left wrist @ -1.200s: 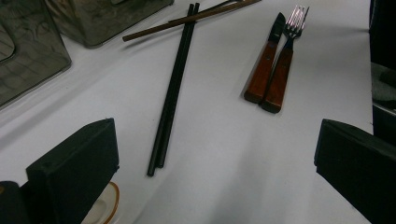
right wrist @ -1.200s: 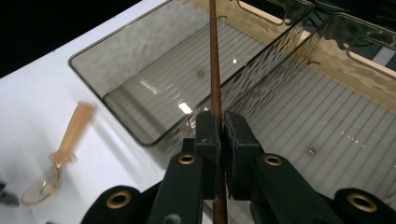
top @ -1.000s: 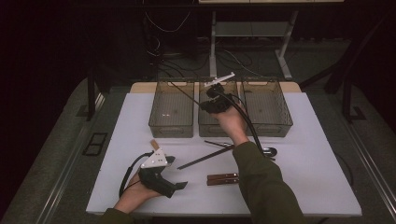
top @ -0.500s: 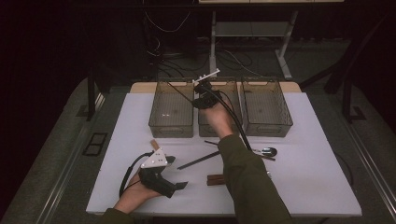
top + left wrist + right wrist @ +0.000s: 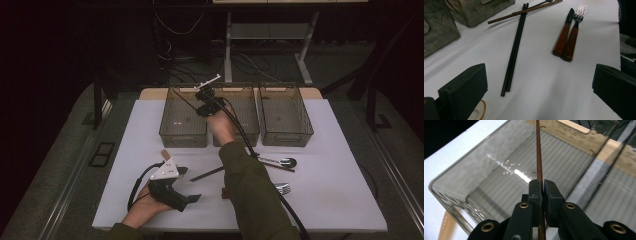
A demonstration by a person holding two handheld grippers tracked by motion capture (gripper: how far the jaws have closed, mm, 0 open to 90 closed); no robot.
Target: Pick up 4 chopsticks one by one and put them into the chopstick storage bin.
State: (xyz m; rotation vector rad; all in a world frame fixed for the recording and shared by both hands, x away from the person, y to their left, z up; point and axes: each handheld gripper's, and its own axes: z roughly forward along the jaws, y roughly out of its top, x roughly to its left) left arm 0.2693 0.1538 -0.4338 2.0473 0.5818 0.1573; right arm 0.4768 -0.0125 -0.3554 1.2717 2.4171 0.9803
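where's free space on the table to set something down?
Bare: the white table's right side beyond the spoon and fork, and the strip left of the left bin. Crowded: the middle, with black chopsticks, knife and the sleeve.

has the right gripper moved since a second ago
Yes. In the high view the right gripper, shut on a brown chopstick, has shifted left, from above the middle bin to over the left bin.
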